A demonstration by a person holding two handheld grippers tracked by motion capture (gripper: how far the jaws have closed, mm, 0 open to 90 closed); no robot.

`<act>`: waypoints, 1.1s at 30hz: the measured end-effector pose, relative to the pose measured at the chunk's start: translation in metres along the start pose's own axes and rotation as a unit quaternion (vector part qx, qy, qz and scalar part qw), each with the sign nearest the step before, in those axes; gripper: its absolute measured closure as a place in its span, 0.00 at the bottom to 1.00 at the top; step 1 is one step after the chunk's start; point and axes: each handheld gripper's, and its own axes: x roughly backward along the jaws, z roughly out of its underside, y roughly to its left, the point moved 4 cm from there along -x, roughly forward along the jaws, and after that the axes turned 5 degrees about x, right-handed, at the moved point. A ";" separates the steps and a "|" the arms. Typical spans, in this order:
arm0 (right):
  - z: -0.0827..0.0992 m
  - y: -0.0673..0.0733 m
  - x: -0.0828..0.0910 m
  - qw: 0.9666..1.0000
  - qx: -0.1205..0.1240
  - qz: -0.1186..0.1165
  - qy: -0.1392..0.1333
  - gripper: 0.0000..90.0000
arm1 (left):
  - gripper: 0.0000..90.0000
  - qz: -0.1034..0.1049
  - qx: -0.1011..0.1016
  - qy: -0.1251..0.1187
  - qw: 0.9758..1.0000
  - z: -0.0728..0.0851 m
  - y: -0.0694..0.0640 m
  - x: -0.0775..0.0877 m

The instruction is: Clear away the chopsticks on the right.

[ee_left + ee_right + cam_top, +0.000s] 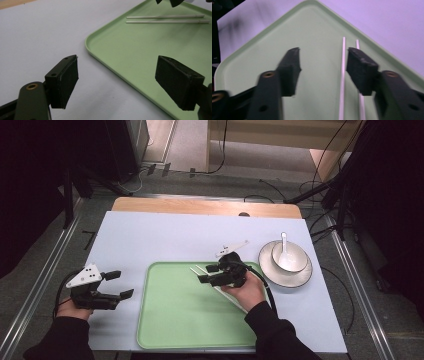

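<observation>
A: Nearest us, what is the left gripper [116, 284] doing?

B: It rests on the bare desk [125, 240] beside the tray's left edge, jaws spread wide with nothing between them. I'd judge it is parked there to keep out of the way.

A: And the right gripper [206, 274]?

B: It hangs over the green tray [190, 320], near its far right corner, just above the two white chopsticks [342, 75]. In the right gripper view its jaws stand partly open; one stick runs between them, close to the right pad, and the other passes under that pad. The pads press on neither.

A: So nothing is held?

B: No. The chopsticks lie flat and parallel on the tray, touching only its floor. The jaws sit across them, likely to pinch the pair together.

A: Farther back?

B: A plate [267, 270] sits right of the tray, carrying a bowl [297, 251] with a white spoon [285, 245] in it, well clear of the hand.
</observation>
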 end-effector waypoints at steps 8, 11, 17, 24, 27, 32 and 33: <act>-0.007 -0.004 -0.032 0.999 -0.014 0.000 0.036 0.91 | 0.21 -0.001 0.001 -0.004 1.000 -0.001 0.001 0.001; -0.011 -0.003 -0.040 0.999 -0.015 -0.003 0.039 0.97 | 0.21 -0.001 0.001 -0.003 1.000 0.000 0.001 0.001; -0.014 -0.007 -0.053 0.998 -0.006 0.021 0.054 1.00 | 0.21 -0.002 0.002 -0.004 1.000 -0.001 0.001 0.000; -0.015 -0.012 -0.064 0.997 -0.005 0.032 0.074 1.00 | 0.21 -0.001 0.002 -0.005 1.000 0.000 0.001 0.001; -0.014 -0.014 -0.065 0.996 -0.012 0.033 0.076 1.00 | 0.21 -0.001 0.001 -0.004 1.000 0.000 0.002 0.001; -0.013 -0.019 -0.063 0.997 -0.017 0.035 0.073 1.00 | 0.21 -0.002 0.001 -0.004 1.000 -0.001 0.001 0.000; -0.013 -0.020 -0.062 0.996 -0.018 0.038 0.073 1.00 | 0.21 -0.001 0.001 -0.003 1.000 -0.001 0.001 0.000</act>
